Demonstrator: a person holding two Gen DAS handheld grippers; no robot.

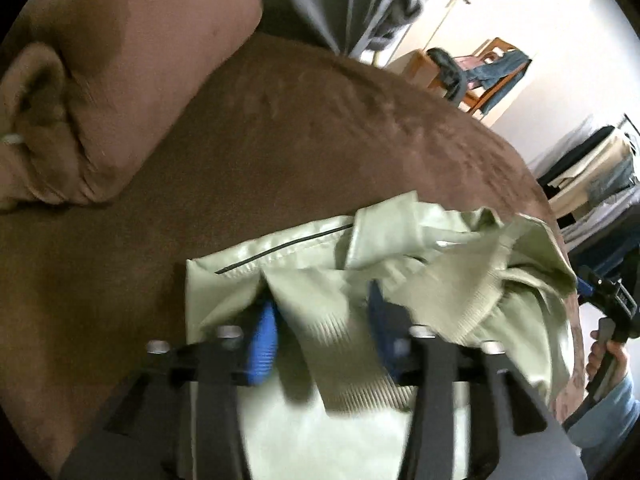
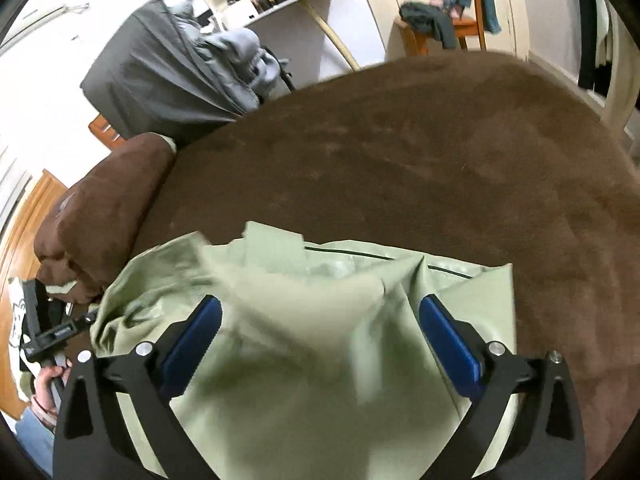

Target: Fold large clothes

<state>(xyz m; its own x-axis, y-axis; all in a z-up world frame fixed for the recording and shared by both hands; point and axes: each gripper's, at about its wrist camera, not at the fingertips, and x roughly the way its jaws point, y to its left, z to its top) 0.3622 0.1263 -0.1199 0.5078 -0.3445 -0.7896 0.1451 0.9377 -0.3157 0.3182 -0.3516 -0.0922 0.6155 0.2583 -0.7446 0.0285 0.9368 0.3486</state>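
Observation:
A pale green jacket with ribbed cuffs and a dark zip line lies bunched on a brown bedcover. My left gripper has its blue pads apart, with a ribbed cuff of the jacket lying loose between them. In the right wrist view the jacket fills the near foreground, and my right gripper stands wide open above its folded cloth. The right gripper also shows at the far right of the left wrist view. The left gripper shows at the left edge of the right wrist view.
A brown pillow lies at the bed's head on the left. A dark grey covered rack stands beyond the bed. A wooden chair draped with clothes stands by the far wall. A clothes rail is at the right.

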